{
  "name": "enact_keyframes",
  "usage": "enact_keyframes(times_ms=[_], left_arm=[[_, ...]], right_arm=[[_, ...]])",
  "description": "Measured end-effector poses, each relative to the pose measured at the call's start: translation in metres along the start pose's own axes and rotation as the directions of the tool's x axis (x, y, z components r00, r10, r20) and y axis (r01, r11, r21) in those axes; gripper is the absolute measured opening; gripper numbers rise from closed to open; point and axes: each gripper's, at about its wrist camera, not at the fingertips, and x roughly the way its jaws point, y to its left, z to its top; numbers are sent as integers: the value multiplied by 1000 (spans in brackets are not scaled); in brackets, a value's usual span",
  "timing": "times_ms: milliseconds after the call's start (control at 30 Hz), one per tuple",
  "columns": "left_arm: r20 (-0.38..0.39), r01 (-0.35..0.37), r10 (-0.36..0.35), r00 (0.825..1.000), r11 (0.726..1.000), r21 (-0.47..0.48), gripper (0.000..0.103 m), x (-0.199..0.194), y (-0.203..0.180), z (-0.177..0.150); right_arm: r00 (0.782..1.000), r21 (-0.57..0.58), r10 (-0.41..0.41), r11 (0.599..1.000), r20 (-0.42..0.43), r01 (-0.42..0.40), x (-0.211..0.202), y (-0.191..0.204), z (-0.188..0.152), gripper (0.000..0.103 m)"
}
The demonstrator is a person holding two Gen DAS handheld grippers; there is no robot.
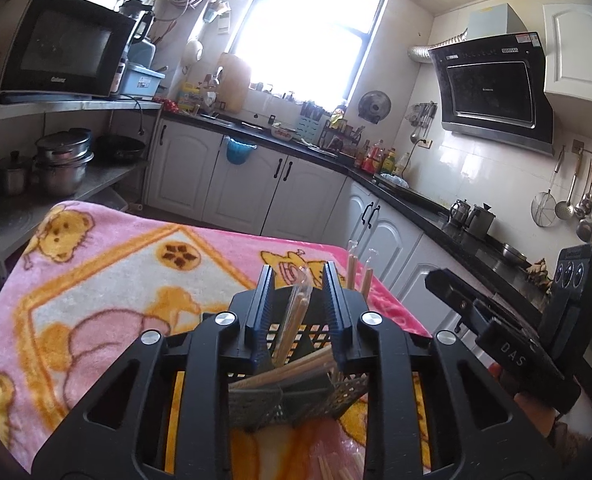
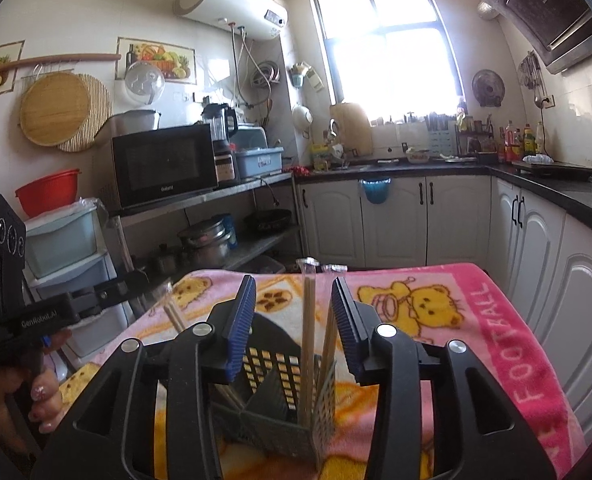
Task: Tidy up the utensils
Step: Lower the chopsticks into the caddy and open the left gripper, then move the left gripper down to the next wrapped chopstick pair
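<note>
A dark perforated utensil holder (image 1: 296, 396) (image 2: 271, 364) with inner dividers stands on a pink cartoon blanket (image 1: 95, 280) (image 2: 436, 320). A pair of wooden chopsticks (image 1: 296, 312) in a clear wrapper leans in it. They rise between the blue pads of my left gripper (image 1: 297, 276), which stand clear of them. Another wrapped pair of chopsticks (image 2: 308, 320) (image 1: 358, 276) stands upright in the holder between the pads of my right gripper (image 2: 293, 284), also untouched. More chopsticks lie slanted inside the holder.
White cabinets (image 2: 536, 280) under a black counter (image 1: 416, 200) run along the right and back. A metal shelf with a microwave (image 2: 163, 164) and pots (image 1: 61, 160) stands on the left. A hand (image 2: 43, 396) holds the left gripper's body. Loose chopsticks in plastic (image 1: 336, 468) lie near the front edge.
</note>
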Motion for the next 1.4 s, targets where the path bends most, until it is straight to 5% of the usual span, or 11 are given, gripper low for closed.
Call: enact_keyframes(times_ms=[333, 533, 1400], left_arm=[[27, -33, 32, 999, 999, 23, 72, -29, -1, -10], [34, -44, 43, 999, 999, 26, 88, -40, -2, -15], [-116, -106, 110, 987, 994, 41, 92, -52, 7, -72]], right_arm=[[995, -17, -11, 1000, -97, 9, -13, 4, -18, 44], [992, -22, -17, 1000, -123, 15, -20, 3, -24, 47], [966, -76, 9, 997, -258, -30, -43, 18, -65, 54]])
